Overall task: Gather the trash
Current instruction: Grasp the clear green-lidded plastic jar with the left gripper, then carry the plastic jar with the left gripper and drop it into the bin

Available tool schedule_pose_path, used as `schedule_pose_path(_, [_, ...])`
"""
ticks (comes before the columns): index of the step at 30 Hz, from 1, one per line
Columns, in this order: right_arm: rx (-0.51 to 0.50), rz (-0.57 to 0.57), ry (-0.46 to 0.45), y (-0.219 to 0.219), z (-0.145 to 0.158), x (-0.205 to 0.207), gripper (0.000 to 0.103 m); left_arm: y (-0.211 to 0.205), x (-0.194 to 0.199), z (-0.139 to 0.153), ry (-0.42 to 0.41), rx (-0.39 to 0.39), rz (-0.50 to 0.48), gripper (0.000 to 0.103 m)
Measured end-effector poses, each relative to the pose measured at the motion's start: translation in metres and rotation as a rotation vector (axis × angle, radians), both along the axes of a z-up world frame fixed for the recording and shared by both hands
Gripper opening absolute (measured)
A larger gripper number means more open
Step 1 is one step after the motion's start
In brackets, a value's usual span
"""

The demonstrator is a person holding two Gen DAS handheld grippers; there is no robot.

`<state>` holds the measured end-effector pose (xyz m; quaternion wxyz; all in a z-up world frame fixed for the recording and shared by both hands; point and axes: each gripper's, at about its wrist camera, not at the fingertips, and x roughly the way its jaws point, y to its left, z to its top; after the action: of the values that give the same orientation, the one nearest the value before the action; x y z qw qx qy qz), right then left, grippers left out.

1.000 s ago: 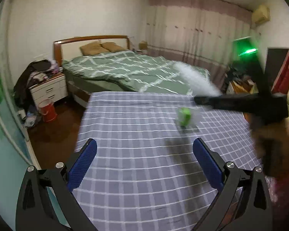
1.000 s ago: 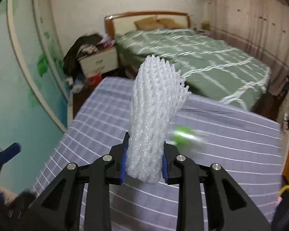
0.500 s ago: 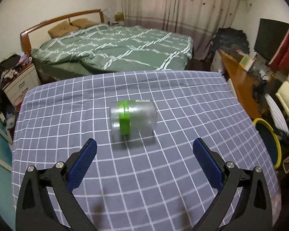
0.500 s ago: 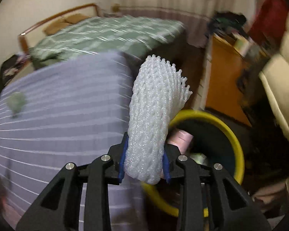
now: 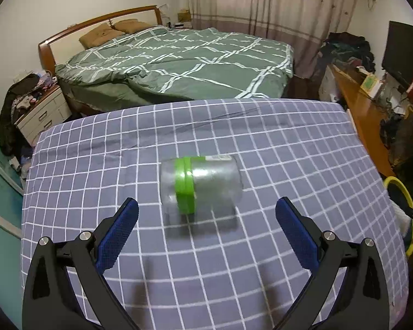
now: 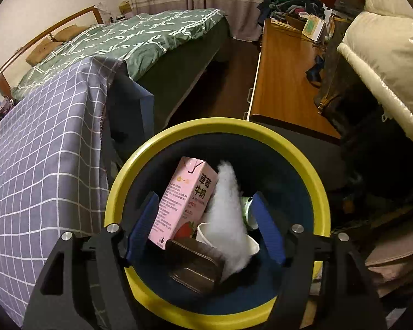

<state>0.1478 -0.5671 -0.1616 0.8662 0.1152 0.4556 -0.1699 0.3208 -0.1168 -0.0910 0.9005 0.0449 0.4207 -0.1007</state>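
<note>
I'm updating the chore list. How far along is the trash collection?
Done: a pink milk carton, a paper cup and a metal tin sit in the yellow-rimmed bin. In hand: the right gripper, jaws just opened, is dropping the white foam net in. Left: the green-banded clear jar on the checked cloth, ahead of the open left gripper.

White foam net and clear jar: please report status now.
Right claw open over yellow-rimmed bin, jaws just opened; white foam net dropping in, blurred. Left claw open, short of clear green-banded plastic jar lying on checked cloth. Nothing in the way.

White foam net [image 6: 228, 220] blurred inside yellow-rimmed bin [image 6: 311, 176]; clear jar [image 5: 203, 184] sideways on table.
</note>
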Motion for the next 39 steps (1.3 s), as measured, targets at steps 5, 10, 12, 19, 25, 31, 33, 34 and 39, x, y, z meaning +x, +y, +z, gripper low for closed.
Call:
schedule_pose_path(5, [0.005,0.017,-0.02,0.011,0.008,0.001,0.067,0.001,0.025,-0.012,0.025,0.004,0.034,0.098])
schedule_pose_path(10, [0.012,0.031,-0.037,0.016,0.013,-0.001,0.067,-0.005,0.052,-0.028,0.057,0.018,0.043,0.096])
schedule_pose_path(12, [0.014,0.037,-0.046,0.016,0.016,-0.004,0.067,-0.006,0.059,-0.035,0.078,0.008,0.039,0.071])
schedule_pose_path(19, [-0.029,0.008,-0.101,0.007,0.035,-0.041,0.067,-0.07,0.028,-0.013,0.064,-0.027,-0.145,0.071])
schedule_pose_path(25, [-0.059,-0.048,-0.117,-0.014,0.047,-0.085,0.067,-0.212,-0.03,0.019,0.047,-0.057,-0.496,0.071])
schedule_pose_path(31, [-0.062,-0.092,-0.107,-0.032,0.046,-0.121,0.067,-0.343,-0.071,0.002,0.124,-0.04,-0.73,0.072])
schedule_pose_path(33, [-0.06,-0.102,-0.102,-0.037,0.045,-0.13,0.068,-0.375,-0.079,-0.011,0.147,-0.026,-0.762,0.072])
schedule_pose_path(34, [-0.059,-0.104,-0.1,-0.038,0.044,-0.132,0.068,-0.388,-0.082,-0.016,0.158,-0.02,-0.773,0.072])
schedule_pose_path(39, [-0.056,-0.112,-0.099,-0.04,0.042,-0.141,0.071,-0.417,-0.084,-0.031,0.152,-0.007,-0.773,0.09])
